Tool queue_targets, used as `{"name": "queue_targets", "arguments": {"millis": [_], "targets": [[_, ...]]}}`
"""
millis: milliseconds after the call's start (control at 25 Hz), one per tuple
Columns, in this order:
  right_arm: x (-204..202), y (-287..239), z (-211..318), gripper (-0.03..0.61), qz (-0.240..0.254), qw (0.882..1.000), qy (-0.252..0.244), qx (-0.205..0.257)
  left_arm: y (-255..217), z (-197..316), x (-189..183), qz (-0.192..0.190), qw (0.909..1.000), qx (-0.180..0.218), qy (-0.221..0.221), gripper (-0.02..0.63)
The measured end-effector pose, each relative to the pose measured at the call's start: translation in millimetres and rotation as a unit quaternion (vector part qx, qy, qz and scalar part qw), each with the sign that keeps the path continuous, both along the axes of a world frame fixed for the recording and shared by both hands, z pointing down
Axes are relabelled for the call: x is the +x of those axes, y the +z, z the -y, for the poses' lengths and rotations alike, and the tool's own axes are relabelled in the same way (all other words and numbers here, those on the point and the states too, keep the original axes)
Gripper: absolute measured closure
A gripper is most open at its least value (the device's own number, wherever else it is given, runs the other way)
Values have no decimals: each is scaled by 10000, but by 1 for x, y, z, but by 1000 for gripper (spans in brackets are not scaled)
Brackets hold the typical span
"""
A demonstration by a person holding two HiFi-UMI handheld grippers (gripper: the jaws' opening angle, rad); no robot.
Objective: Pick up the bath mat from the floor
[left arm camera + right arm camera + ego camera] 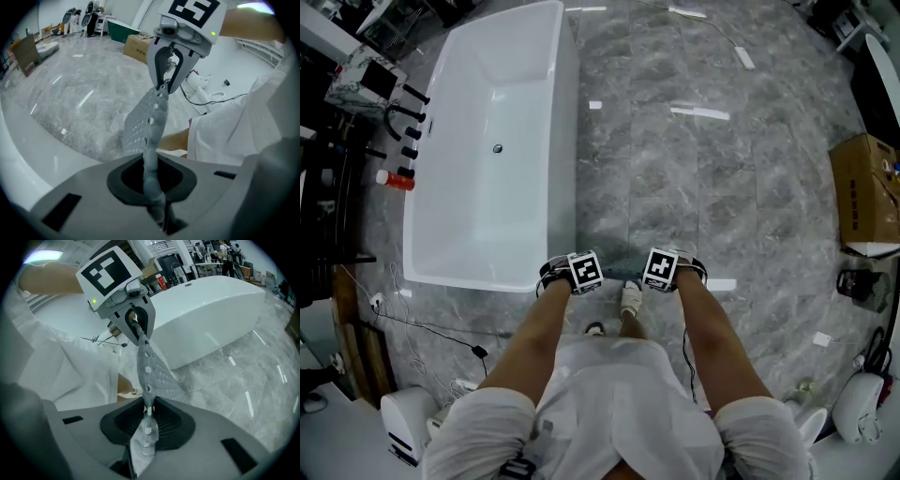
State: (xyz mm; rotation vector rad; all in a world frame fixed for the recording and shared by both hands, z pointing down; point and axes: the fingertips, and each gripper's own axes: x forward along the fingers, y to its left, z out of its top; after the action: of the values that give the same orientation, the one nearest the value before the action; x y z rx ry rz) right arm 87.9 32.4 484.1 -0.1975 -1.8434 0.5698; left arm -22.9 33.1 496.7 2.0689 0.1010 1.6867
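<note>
Bath mat [143, 124] held off the floor [694, 187], pinched at both ends.
The left gripper [151, 176] and right gripper [148, 411] were each clamped on one edge of the mat. Its long axis was stretched straight between them, equally near both, beside the bathtub [497, 141].

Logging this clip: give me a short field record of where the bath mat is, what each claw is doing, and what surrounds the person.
mat: grey perforated bath mat, held up and spanning between both claws
left claw: shut on one end of the bath mat
right claw: shut on the other end
surroundings: white bathtub to the person's left, grey marble floor, cardboard box far right
task state: mat in hand; its lowest edge is not visible
</note>
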Motion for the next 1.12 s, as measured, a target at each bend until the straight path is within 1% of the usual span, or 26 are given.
{"name": "queue_targets", "arguments": {"millis": [160, 320, 520, 760, 960, 1120], "targets": [[14, -37, 14, 494, 91, 9999, -67, 49, -37, 13, 14, -72, 9999, 83, -7, 581], [31, -67, 22, 494, 72, 9998, -169, -74, -65, 17, 32, -209, 9998, -43, -39, 581], [40, -87, 38, 494, 24, 9995, -275, -119, -85, 34, 40, -283, 9995, -119, 1, 583], [39, -106, 50, 494, 58, 9991, -316, -265, -101, 46, 38, -448, 9988, -182, 2, 581], [29, -111, 60, 497, -32, 9986, -500, -156, -108, 54, 30, -445, 9988, -184, 16, 582], [23, -112, 63, 499, -11, 9990, -381, -225, -110, 58, 24, -435, 9988, -189, 96, 581]]}}
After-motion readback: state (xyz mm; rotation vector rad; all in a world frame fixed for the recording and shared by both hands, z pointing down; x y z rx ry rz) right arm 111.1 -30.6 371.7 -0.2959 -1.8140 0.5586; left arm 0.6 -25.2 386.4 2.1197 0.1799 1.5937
